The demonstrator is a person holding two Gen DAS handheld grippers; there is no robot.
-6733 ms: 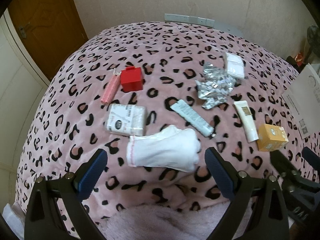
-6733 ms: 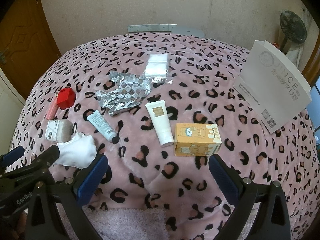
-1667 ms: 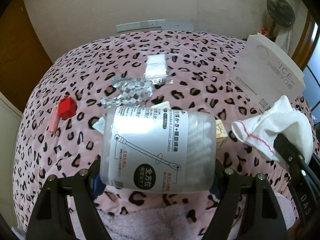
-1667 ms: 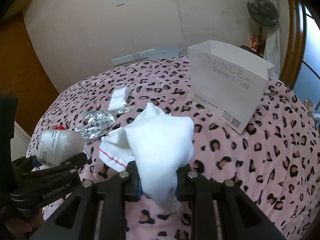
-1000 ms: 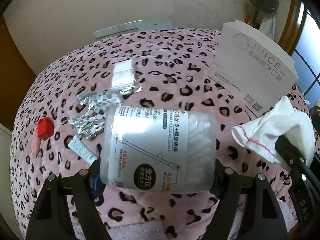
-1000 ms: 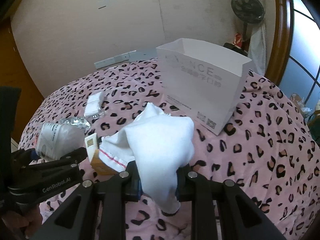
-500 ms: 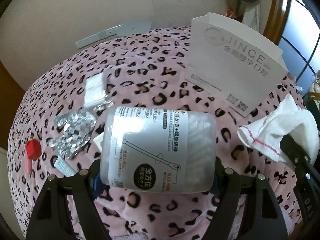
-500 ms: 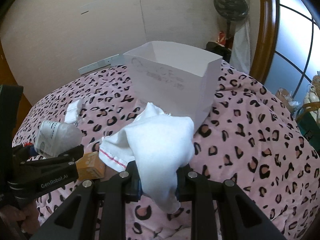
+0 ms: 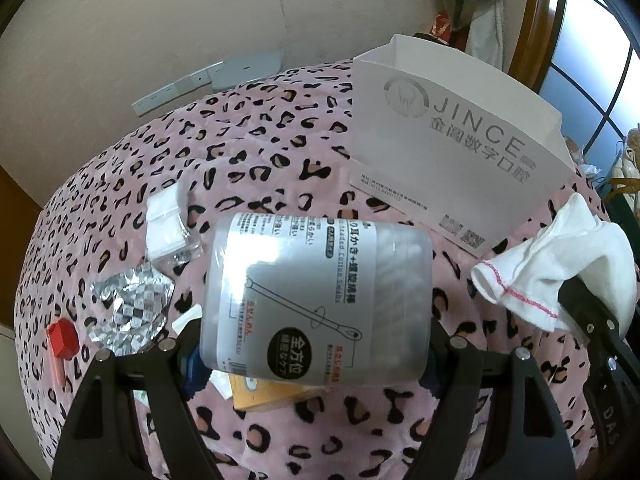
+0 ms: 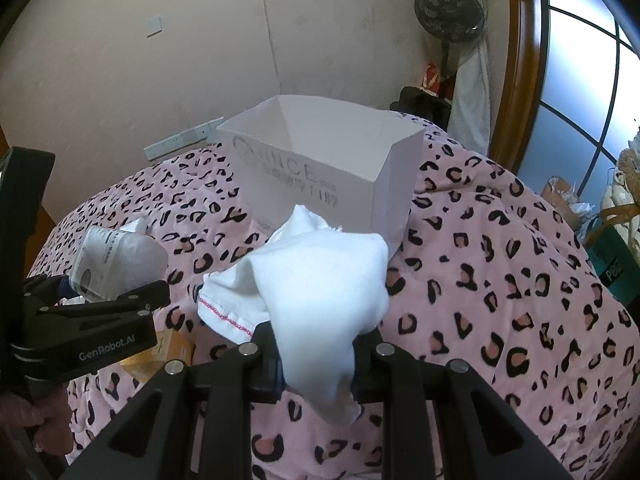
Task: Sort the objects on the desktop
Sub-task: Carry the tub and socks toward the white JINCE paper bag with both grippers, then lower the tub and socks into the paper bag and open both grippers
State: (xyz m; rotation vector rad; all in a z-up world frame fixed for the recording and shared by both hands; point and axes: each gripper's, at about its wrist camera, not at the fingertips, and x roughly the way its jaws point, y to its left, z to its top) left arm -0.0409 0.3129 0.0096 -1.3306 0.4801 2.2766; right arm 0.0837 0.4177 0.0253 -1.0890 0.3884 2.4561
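My left gripper [image 9: 312, 344] is shut on a clear cotton swab tub [image 9: 316, 304] with a printed label, held sideways above the pink leopard blanket [image 9: 256, 160]. My right gripper [image 10: 316, 356] is shut on a white cloth [image 10: 320, 288] with a red stitched hem; the cloth [image 9: 560, 276] also shows at the right of the left wrist view. A white paper bag [image 10: 332, 168] marked JINCE stands open just beyond the cloth. The tub [image 10: 116, 264] and the left gripper [image 10: 100, 300] appear at the left of the right wrist view.
On the blanket lie a foil blister pack [image 9: 132, 308], a small clear bag of white pads [image 9: 164, 220], a red box [image 9: 62, 336], a pink stick [image 9: 56, 368] and an orange box [image 9: 268, 394] under the tub. A fan [image 10: 448, 4] and window stand behind the bag.
Both grippers have swung right and closer to the paper bag, each still holding its object. The bag's open top now faces the right wrist camera.
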